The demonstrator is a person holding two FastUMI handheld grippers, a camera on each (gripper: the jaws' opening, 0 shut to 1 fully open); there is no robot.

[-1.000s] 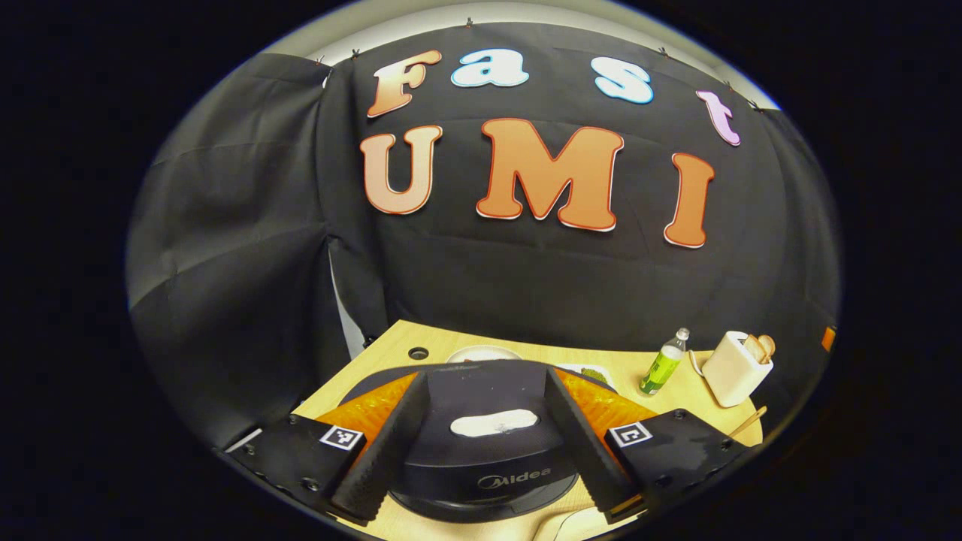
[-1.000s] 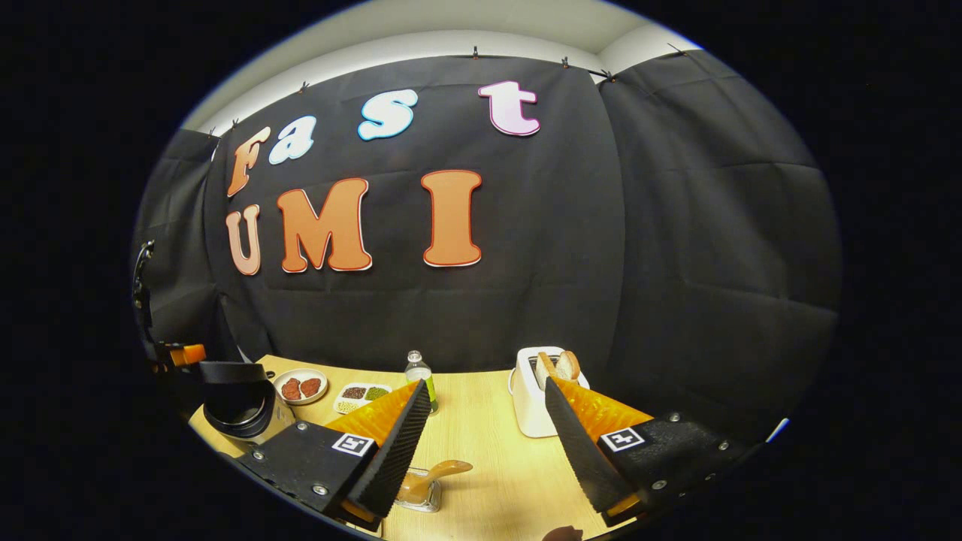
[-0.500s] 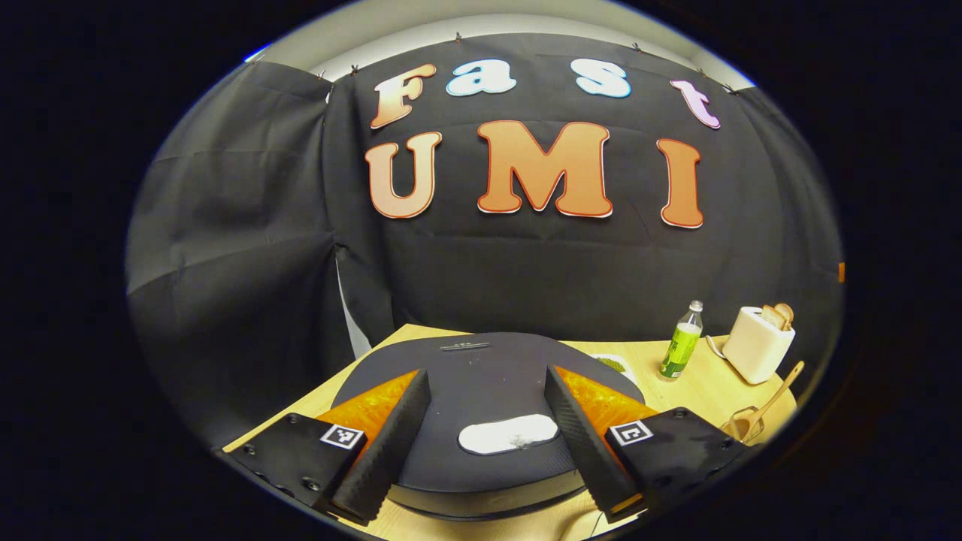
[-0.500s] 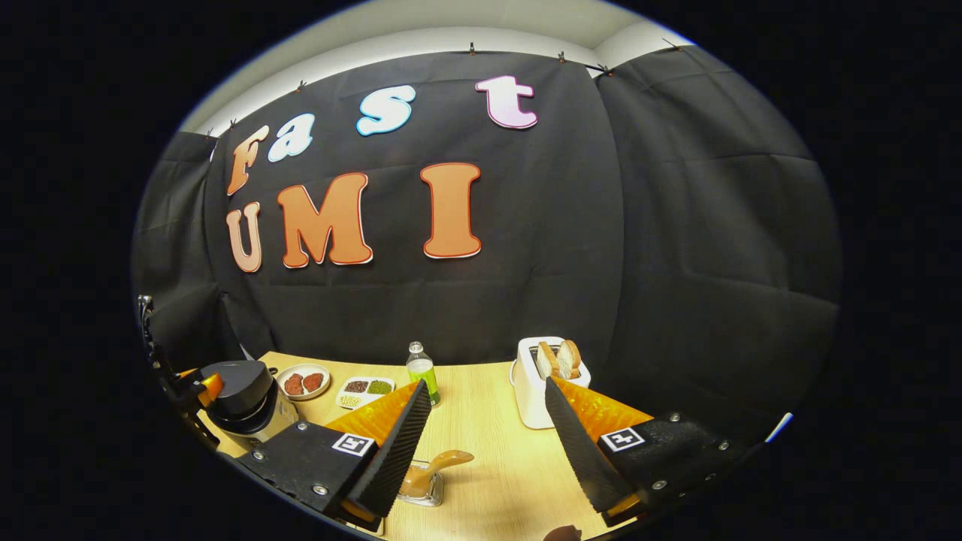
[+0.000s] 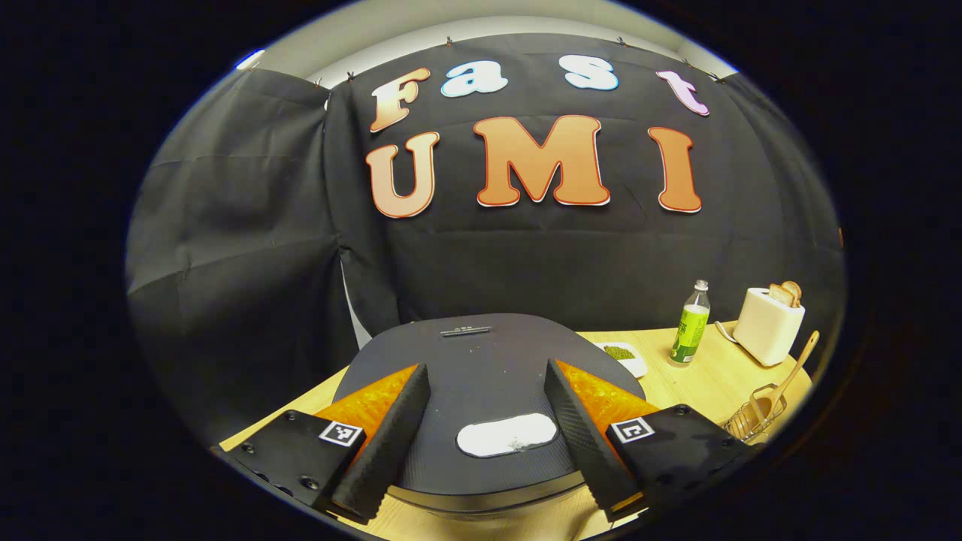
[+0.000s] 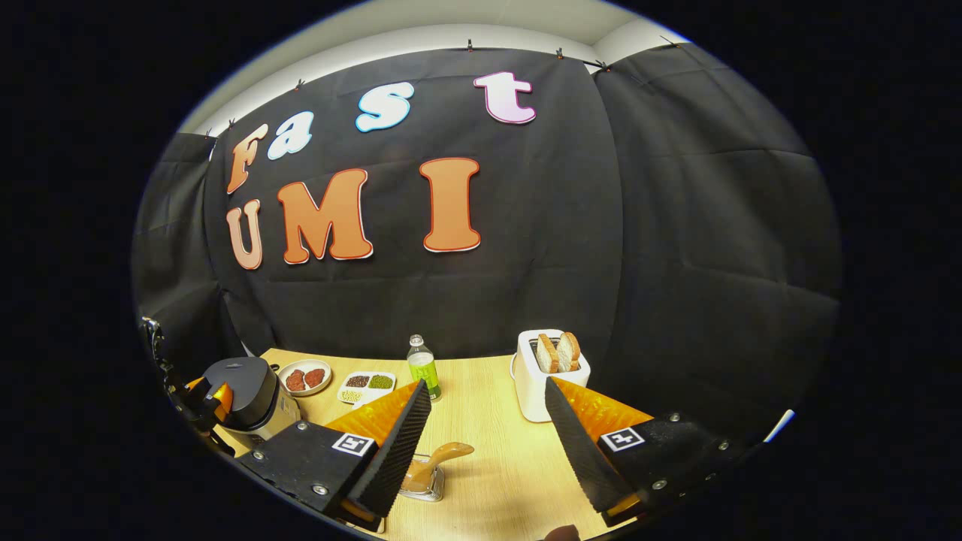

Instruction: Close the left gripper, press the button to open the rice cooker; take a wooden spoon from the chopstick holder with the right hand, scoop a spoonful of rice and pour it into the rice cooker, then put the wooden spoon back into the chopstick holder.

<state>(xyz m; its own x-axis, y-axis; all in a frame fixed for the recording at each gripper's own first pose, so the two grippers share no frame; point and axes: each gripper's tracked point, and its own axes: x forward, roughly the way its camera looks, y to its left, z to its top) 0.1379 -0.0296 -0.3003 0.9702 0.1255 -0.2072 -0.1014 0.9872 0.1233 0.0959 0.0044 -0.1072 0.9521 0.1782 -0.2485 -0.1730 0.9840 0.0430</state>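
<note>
One rice cooker [image 5: 481, 376], lid down, sits under the wide-spread left tool [image 5: 485, 439]; right tool [image 6: 485, 443] likewise wide.

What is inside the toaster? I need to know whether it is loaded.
Two slices of bread stand in the slots of the toaster, their tops sticking out. Their lower parts are hidden inside the body.
</note>
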